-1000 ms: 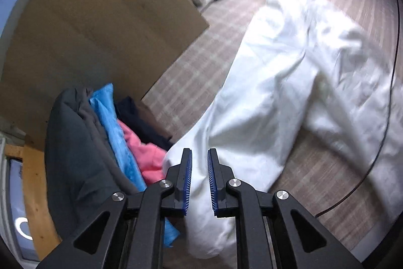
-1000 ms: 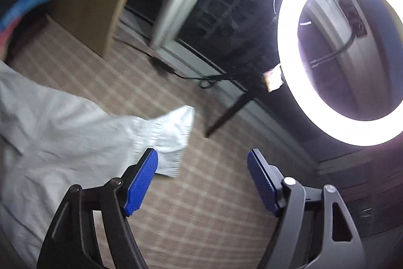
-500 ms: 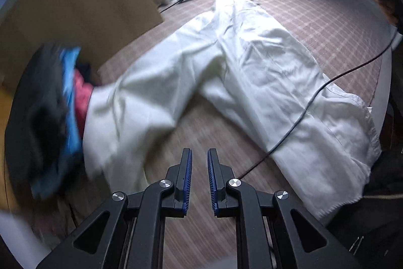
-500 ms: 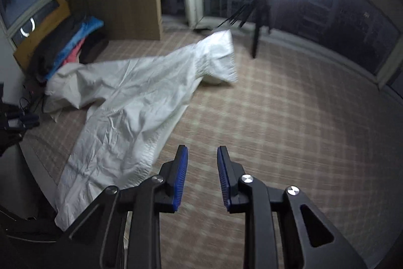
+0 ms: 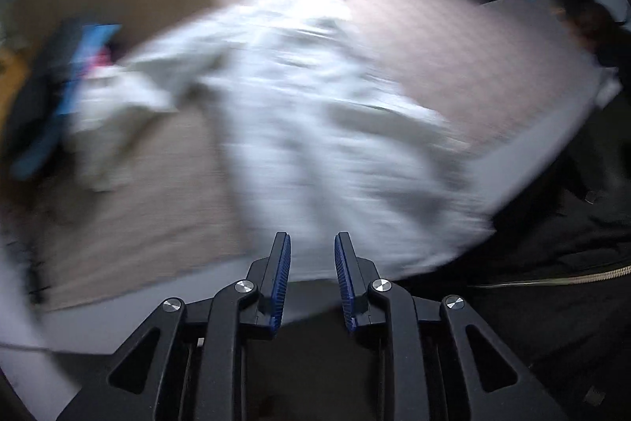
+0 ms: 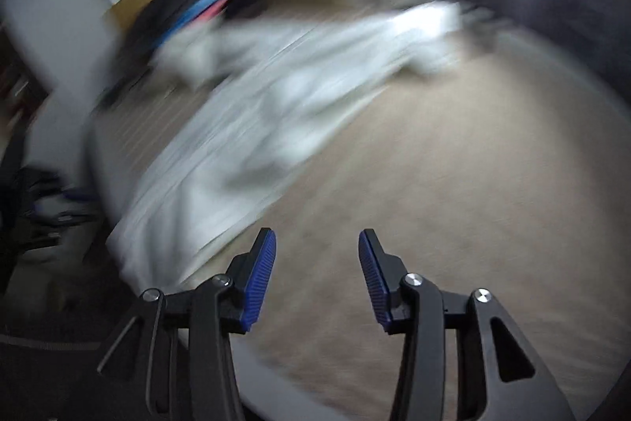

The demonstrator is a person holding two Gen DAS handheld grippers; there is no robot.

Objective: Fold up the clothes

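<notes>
Since one second ago both grippers have left the far end of the bed and now sit at its near edge, angled down. In that earlier frame the left gripper (image 5: 312, 243) hung with its blue pads almost together beside the pile of dark, blue and pink clothes (image 5: 67, 85); its jaws are now opening a little, with nothing between them. The right gripper (image 6: 317, 243), wide one second ago and narrow half a second ago, is opening again, also empty, over bare checked bedcover (image 6: 453, 184).

Beyond the fingers, the white cotton garment with long sleeves or legs (image 5: 315, 129) lies spread and rumpled across the bed, its near hem just ahead of the left gripper and left of the right one. Both views are motion-blurred.

Judgement: spreading appears complete. The next step is probably to take the near hem and start the first fold.
</notes>
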